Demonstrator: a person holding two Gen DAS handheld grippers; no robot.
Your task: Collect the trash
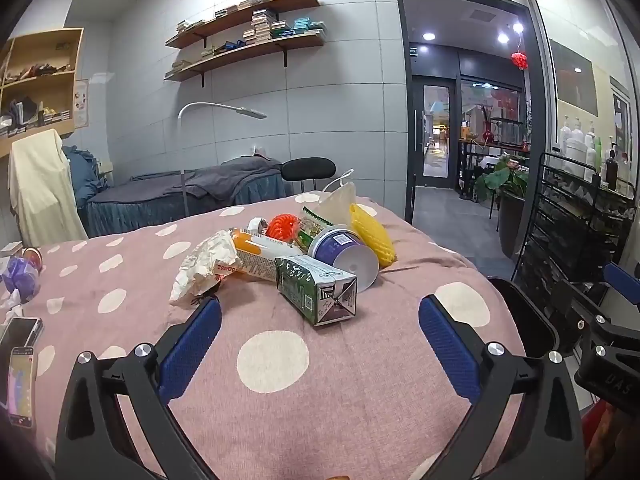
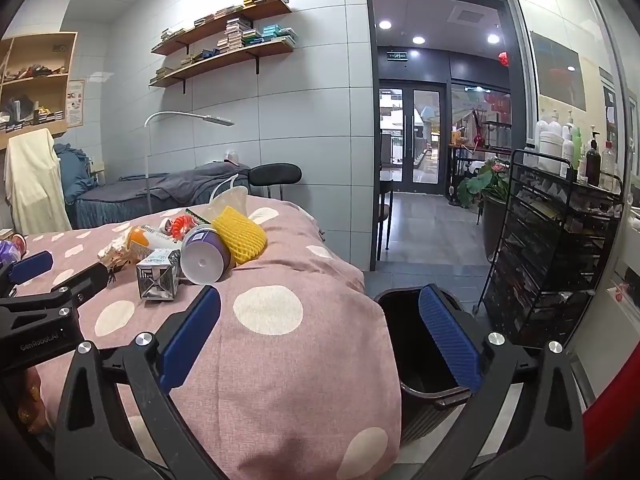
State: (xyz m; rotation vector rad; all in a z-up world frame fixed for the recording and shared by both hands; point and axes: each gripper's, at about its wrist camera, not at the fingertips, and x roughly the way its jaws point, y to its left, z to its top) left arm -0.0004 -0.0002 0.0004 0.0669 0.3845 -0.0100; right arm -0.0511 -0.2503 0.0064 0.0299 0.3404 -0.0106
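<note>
I am hovering my left gripper [image 1: 320, 336], spread and holding nothing, before the trash pile [image 1: 288, 256] on the bed [image 1: 120, 280]; right gripper [image 2: 320, 332] is likewise spread over the bin [image 2: 416, 344]. Next: pinching the nearest carton [image 1: 320, 288].

left claw [image 1: 320, 312]: black frame | blue ribbed pads | silver screws | right claw [image 2: 320, 304]: same
</note>
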